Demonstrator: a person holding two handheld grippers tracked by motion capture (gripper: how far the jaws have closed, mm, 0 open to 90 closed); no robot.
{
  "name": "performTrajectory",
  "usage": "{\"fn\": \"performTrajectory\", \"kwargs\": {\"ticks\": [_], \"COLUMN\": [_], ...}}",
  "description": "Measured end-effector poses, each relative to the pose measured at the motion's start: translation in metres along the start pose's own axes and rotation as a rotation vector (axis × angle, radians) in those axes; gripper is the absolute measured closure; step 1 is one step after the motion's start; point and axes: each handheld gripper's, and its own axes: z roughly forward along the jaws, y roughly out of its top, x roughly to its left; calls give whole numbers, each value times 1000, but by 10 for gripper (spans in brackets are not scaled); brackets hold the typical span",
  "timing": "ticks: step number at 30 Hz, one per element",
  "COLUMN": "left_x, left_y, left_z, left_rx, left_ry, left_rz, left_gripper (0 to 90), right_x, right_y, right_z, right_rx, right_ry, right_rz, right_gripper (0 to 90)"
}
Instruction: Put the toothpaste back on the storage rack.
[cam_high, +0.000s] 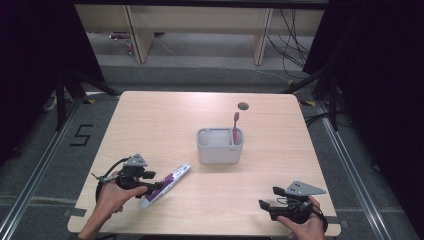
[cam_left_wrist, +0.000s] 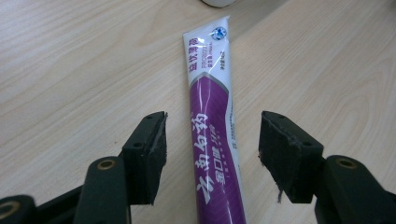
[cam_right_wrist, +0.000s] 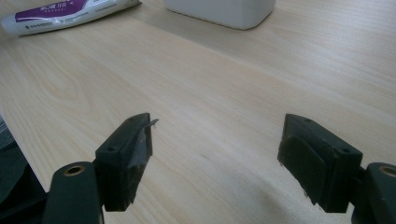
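**Operator:** On the pale wooden bench (cam_high: 150, 115), where does the work item lie?

**Technician:** A purple-and-white soft plastic toothpaste tube (cam_high: 165, 185) lies flat near the front left edge, at an angle, well apart from the grey rectangular plastic holder (cam_high: 220, 146). A pink toothbrush (cam_high: 235, 127) stands upright in the right-hand compartment of that holder.

**Operator:** State of the left gripper (cam_left_wrist: 212, 151)?

**Technician:** Its fingers (cam_left_wrist: 152, 154) straddle the tube on both sides, with bare wood visible between each pad and the tube. They stand apart and grip nothing yet.

**Operator:** And the right gripper (cam_right_wrist: 215, 161)?

**Technician:** It rests at the front right of the bench, fingers spread wide over bare wood, holding nothing.

**Operator:** Handling characteristics?

**Technician:** Judged light, soft and glossy. The body is likely to dent under pressure and may slip between the pads. Take hold across the width at mid-body, where the fingers sit now, with moderate force. Avoid the flat crimped end (cam_left_wrist: 208, 37): it is thin and offers little to clamp.
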Motion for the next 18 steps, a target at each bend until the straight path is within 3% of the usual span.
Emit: {"fn": "performTrajectory", "kwargs": {"ticks": [4,6,7,13,14,17,18], "left_x": [1,1,2,1,1,2,1], "left_y": [2,3,4,6,8,9,9], "left_z": [5,7,10,15,16,17,19], "left_rx": [24,36,56,90,117,139,142], "left_ry": [-22,-21,-6,-14,-17,-25,-33], "left_rz": [5,4,20,27,37,43,24], "left_gripper": [435,444,445,467,471,485,496], "right_x": [1,2,-1,-1,-1,0,0], "right_y": [0,0,1,1,1,0,0], "right_z": [-1,0,0,0,0,1,2], "right_rx": [7,7,-3,-7,-5,-6,-4], "right_ry": [11,11,2,4,4,7,8], "right_rz": [9,9,-26,-28,-29,-24,-25], "right_gripper": [260,261,263,264,264,264,265]}}
